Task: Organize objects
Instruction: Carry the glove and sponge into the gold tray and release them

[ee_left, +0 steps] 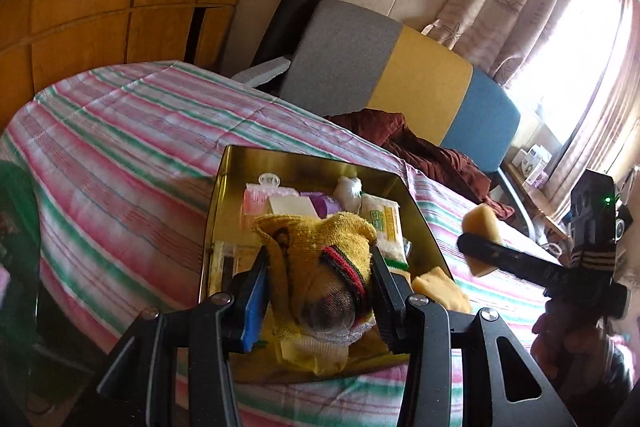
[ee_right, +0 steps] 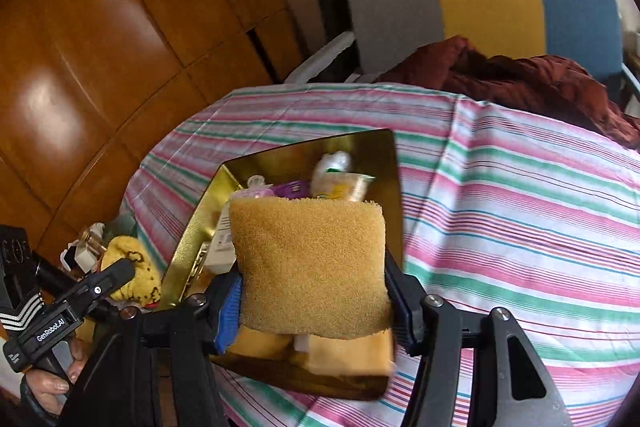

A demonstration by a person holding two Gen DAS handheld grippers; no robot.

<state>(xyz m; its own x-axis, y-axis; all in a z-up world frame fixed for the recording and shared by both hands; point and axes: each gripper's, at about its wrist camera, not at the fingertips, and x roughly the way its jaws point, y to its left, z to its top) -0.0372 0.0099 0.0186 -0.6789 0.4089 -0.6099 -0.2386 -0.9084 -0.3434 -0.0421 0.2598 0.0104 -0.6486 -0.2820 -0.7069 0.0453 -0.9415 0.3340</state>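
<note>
Gold tin [ee_left: 224,211]: polished, mirror-glossy metal. Sponge [ee_right: 310,267]: coarse, porous, matt foam. Yellow cloth [ee_left: 320,247]: rough knitted terry. Bedspread [ee_right: 520,207]: smooth striped woven cotton. Wardrobe [ee_right: 100,27] at far left: glossy varnished wood. Gripper frames: matt black plastic.

One gold tin [ee_left: 224,195] sits at centre frame on one striped bedspread [ee_left: 120,131]. Two black tools appear, a left tool [ee_left: 320,291] at lower centre and a right tool [ee_right: 316,291] likewise in its own view. One yellow knitted cloth [ee_left: 320,239] and one tan sponge [ee_right: 312,267] are counted between them. Inside the tin, upper centre: one pink brush [ee_left: 258,197], one purple pack [ee_left: 320,201], one white bottle [ee_left: 350,189], one packet of white pads [ee_left: 384,227]. One maroon garment [ee_right: 520,83] lies at upper right. One tricolour chair back [ee_left: 400,67] stands behind.
</note>
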